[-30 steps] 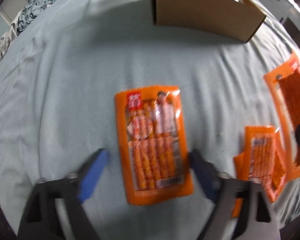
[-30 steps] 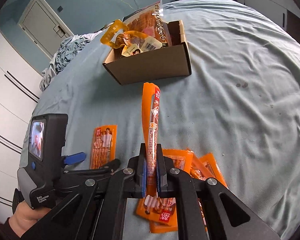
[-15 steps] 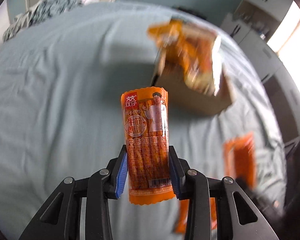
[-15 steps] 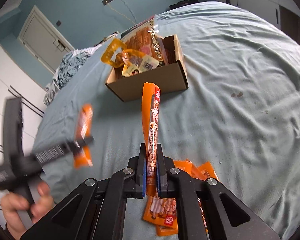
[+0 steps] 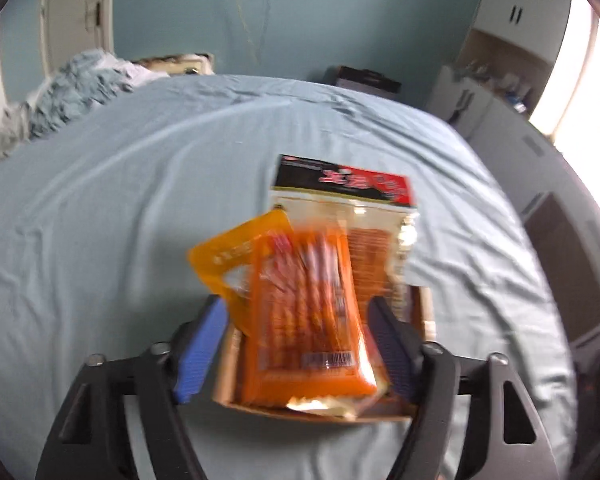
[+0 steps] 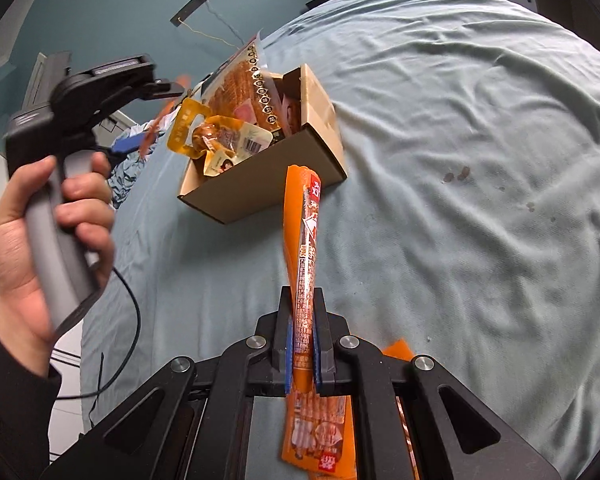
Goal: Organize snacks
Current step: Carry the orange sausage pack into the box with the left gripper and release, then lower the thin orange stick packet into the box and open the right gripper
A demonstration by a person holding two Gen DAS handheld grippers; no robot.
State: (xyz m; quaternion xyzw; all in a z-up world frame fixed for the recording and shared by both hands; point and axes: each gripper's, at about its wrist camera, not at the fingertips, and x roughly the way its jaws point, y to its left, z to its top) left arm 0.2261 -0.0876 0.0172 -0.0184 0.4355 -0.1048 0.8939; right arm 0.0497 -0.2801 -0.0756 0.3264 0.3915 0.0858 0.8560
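My left gripper (image 5: 296, 344) is open above the cardboard box (image 5: 320, 410). An orange sausage-stick packet (image 5: 306, 312), blurred, lies between its spread fingers, apart from both pads, over the snacks in the box. A tall packet with a black-and-red header (image 5: 344, 182) stands in the box behind it. My right gripper (image 6: 302, 354) is shut on another orange snack packet (image 6: 304, 248), held edge-on above the bed. In the right wrist view the box (image 6: 276, 176) lies ahead, with the hand-held left gripper (image 6: 116, 76) above its left end.
The box sits on a wrinkled light blue bedsheet (image 6: 480, 160). More orange packets (image 6: 396, 350) lie on the bed under my right gripper. A crumpled blanket (image 5: 68, 92) is at the far left; cabinets (image 5: 512, 4) stand at the right.
My left gripper carried its orange packet from the bed up over the box and opened. My right gripper stayed shut on its packet and moved closer to the box.
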